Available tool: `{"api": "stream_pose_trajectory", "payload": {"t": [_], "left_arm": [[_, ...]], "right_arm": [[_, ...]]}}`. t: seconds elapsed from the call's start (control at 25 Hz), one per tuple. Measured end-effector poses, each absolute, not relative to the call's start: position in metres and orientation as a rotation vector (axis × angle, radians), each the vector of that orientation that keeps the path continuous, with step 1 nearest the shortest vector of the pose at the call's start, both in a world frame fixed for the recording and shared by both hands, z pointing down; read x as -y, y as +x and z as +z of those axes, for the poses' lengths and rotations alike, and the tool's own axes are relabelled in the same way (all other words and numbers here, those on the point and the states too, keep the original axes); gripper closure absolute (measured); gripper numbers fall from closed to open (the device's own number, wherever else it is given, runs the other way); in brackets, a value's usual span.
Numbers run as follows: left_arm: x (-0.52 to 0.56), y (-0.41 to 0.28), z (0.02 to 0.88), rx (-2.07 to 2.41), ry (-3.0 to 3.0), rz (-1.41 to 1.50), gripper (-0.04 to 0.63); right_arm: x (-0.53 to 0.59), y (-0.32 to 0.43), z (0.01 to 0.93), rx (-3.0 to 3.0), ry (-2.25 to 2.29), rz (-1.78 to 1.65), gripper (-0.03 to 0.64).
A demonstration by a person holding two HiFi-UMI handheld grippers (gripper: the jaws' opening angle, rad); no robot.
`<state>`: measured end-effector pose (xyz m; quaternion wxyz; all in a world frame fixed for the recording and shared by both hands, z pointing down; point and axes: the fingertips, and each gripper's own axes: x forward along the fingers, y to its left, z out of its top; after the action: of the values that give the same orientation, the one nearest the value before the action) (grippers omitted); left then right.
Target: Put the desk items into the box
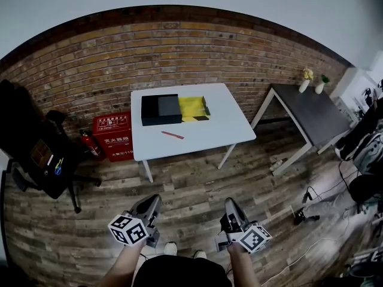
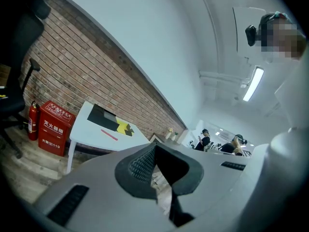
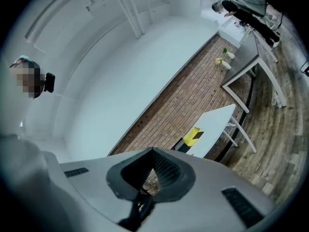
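Note:
A white table stands against the brick wall. On it lies a black box with a yellow-and-black striped part at its right side, and a red pen lies in front of it. My left gripper and right gripper hang low near my body over the wooden floor, far short of the table, both shut and empty. The left gripper view shows its shut gripper, the table, the box and the pen. The right gripper view shows its shut gripper and the yellow part.
A red fire-equipment cabinet and an extinguisher sit left of the table. A black office chair is at far left. A grey table with small vases stands at right, with cables on the floor.

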<state>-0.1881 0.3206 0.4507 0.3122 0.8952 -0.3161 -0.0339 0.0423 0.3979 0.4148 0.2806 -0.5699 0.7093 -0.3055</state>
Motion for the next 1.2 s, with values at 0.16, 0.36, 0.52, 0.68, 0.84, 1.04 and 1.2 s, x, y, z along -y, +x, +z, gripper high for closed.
{"api": "stream_pose_trajectory", "payload": {"t": [0.16,0.36,0.52,0.68,0.84,1.04,1.2], "left_arm": [[-0.316,-0.197,0.453,0.818,2.366,-0.090,0.581],[-0.310,-0.207,0.454,0.814,2.366,-0.094,0.581],[-0.305,-0.215,0.455,0.810,2.364,-0.097,0.581],[-0.298,-0.215,0.458,0.805,2.357,-0.089,0.581],[-0.290,-0.206,0.458,0.796,2.356,-0.080,0.581],[-0.274,-0.195,0.464,0.809,2.349,-0.066,0.581],[-0.253,-0.186,0.470,0.836,2.335,-0.058,0.581]], "right_arm": [[-0.397,0.034,0.415,-1.886,-1.526,-0.821,0.595],[-0.394,0.026,0.413,-1.877,-1.540,-0.818,0.595],[-0.385,0.016,0.404,-1.913,-1.523,-0.779,0.595],[-0.381,0.014,0.417,-1.882,-1.533,-0.825,0.595],[-0.370,0.017,0.415,-1.896,-1.524,-0.831,0.595],[-0.348,0.027,0.424,-1.928,-1.525,-0.852,0.595],[-0.322,0.037,0.430,-1.949,-1.505,-0.872,0.595]]}}
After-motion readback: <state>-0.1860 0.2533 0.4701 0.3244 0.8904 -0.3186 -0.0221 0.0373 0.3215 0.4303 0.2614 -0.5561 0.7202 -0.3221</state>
